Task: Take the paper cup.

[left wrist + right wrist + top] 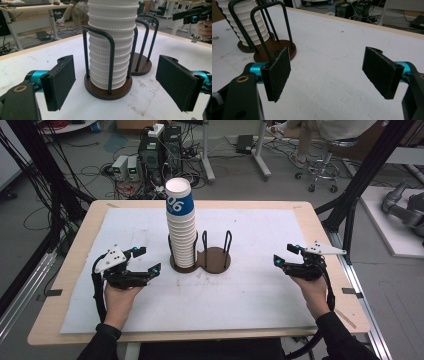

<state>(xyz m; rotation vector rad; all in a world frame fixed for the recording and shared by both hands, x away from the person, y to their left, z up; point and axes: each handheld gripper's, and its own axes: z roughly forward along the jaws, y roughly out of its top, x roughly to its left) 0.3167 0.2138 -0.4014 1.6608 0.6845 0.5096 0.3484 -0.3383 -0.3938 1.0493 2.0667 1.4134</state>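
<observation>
On the counter, a white sheet covers nearly the whole top, leaving a thin wooden border along every edge. Wide bare stretches lie to either side of the middle and along the near edge. At the centre stands a brown cup holder with two round bays ringed by black wire hoops. The left bay holds a tall stack of paper cups, the top one blue and white; the right bay is empty. The left claw hovers near the stack's left side, jaws apart with nothing between them, and in the left gripper view the stack stands straight ahead between the two pads, untouched. The right claw hangs well apart from the holder on the right, jaws likewise spread and empty; the right gripper view shows the holder off to its upper left.
</observation>
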